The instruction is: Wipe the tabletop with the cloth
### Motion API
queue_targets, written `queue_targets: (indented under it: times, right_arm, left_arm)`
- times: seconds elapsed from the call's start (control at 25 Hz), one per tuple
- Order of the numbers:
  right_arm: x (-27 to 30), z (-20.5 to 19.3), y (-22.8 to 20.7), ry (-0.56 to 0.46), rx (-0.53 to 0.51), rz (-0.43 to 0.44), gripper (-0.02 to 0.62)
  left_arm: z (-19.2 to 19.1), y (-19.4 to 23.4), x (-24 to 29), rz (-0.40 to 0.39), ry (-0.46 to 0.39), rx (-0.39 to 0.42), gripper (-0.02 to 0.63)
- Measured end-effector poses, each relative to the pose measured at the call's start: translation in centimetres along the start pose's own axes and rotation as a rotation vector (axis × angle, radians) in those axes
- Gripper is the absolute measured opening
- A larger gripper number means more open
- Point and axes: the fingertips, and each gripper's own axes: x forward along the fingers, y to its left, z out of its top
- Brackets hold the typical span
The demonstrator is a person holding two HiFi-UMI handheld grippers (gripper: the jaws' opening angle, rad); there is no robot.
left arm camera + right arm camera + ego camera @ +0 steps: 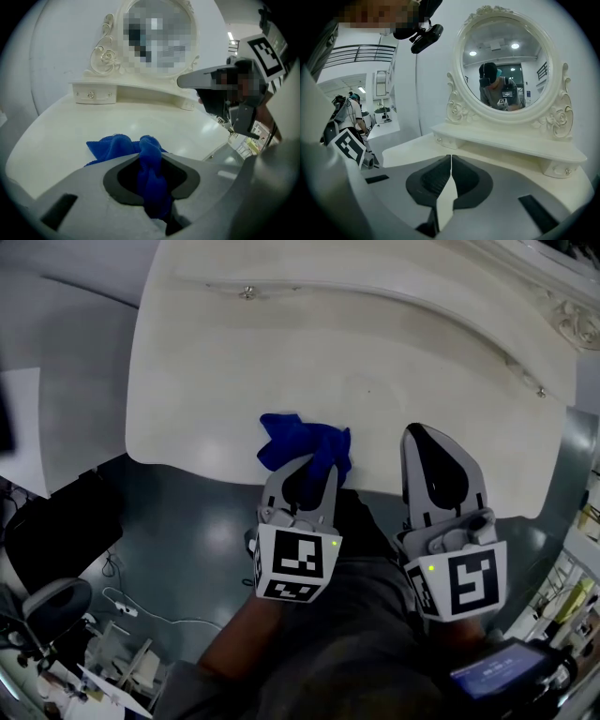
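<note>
Left tongs [316, 468] clamp the blue cloth [302, 444] at the near edge of the surface [375, 381]. Right tongs [436, 454], alongside, are closed and empty.

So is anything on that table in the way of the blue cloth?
Nothing visible. The left tool is shut on the blue cloth at the near edge of the tabletop, and the surface ahead lies bare up to the mirror shelf. The right tool, shut and empty, sits to the side.
</note>
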Motion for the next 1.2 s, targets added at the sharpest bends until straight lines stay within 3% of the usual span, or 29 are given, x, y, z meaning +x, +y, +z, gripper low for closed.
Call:
queue_targets:
  times: [0.92, 1.2]
  right_arm:
    - [6.5, 1.8, 13.3, 0.018, -0.031, 0.076, 0.015]
    - [8.6, 2.6, 15.6, 0.023, -0.034, 0.093, 0.015]
  left_arm:
    - [-3.5, 12.8, -7.8, 0.052, -0.027, -0.064, 0.091]
    - [-3.4, 16.4, -9.3, 0.077, -0.032, -0.073, 0.091]
